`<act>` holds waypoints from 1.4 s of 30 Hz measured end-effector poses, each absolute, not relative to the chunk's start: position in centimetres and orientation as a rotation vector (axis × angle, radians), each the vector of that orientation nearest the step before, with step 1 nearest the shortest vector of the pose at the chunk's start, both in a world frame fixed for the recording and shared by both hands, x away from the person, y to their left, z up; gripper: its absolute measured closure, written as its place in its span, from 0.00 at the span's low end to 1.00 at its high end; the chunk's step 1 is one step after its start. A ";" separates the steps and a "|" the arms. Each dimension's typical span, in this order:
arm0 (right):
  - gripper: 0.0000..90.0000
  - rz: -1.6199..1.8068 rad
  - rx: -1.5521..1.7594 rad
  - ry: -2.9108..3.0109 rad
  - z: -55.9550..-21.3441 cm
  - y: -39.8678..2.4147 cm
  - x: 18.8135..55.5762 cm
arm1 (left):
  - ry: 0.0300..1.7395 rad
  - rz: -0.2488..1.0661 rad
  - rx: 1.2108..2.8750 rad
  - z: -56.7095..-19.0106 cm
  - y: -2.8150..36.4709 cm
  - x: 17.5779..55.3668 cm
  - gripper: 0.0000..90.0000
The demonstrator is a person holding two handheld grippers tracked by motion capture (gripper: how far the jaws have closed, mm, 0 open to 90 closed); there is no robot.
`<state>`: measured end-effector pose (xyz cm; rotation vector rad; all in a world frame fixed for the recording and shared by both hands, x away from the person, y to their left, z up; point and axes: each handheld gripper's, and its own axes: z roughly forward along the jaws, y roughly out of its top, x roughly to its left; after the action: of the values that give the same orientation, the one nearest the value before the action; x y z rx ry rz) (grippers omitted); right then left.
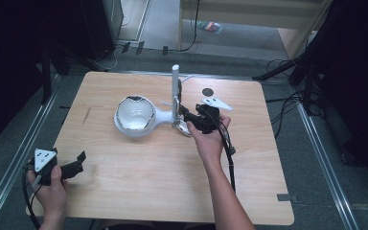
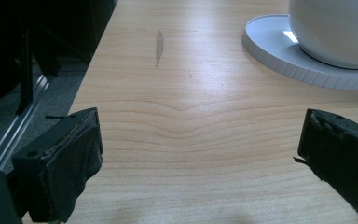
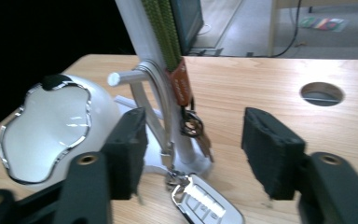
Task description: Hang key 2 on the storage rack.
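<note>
A white bowl-shaped dish (image 1: 135, 115) with a chrome rim is joined to an upright white post (image 1: 175, 88) near the table's middle back. From the post's peg hangs a green lanyard (image 3: 163, 28) with an orange tab (image 3: 182, 86) and a bunch of keys (image 3: 193, 125). A silver key fob (image 3: 207, 205) lies on the table at the post's foot. My right gripper (image 3: 193, 140) is open just in front of the post, its jaws on either side of the hanging keys and fob without touching them. My left gripper (image 1: 76, 164) rests open at the table's front left, with bare wood between its jaws (image 2: 200, 135).
The wooden table (image 1: 148, 182) has a round cable hole (image 1: 207, 92) behind the right gripper. The dish's ribbed base (image 2: 279, 51) lies far ahead of the left gripper. Dark stands and cables ring the table, with metal floor rails on both sides.
</note>
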<state>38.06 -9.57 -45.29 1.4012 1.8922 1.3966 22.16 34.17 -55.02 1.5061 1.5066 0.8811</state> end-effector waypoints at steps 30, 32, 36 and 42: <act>0.00 1.196 1.369 1.861 -46.1 -15.3 34.0 | 1.505 0.886 1.512 -55.0 34.1 22.3 0.00; 0.00 1.189 1.382 1.857 -46.5 -15.8 33.8 | 1.504 0.888 1.507 -55.0 34.1 22.2 0.00; 0.00 1.156 1.376 1.872 -46.9 -16.5 33.4 | 1.508 0.887 1.503 -55.0 34.2 22.2 0.00; 0.00 1.137 1.375 1.876 -47.4 -17.6 32.8 | 1.507 0.887 1.498 -55.0 34.2 22.1 0.00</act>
<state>32.78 -17.60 -47.44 1.3749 1.8764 1.1367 22.15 34.18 -55.01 1.4983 1.5074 0.8875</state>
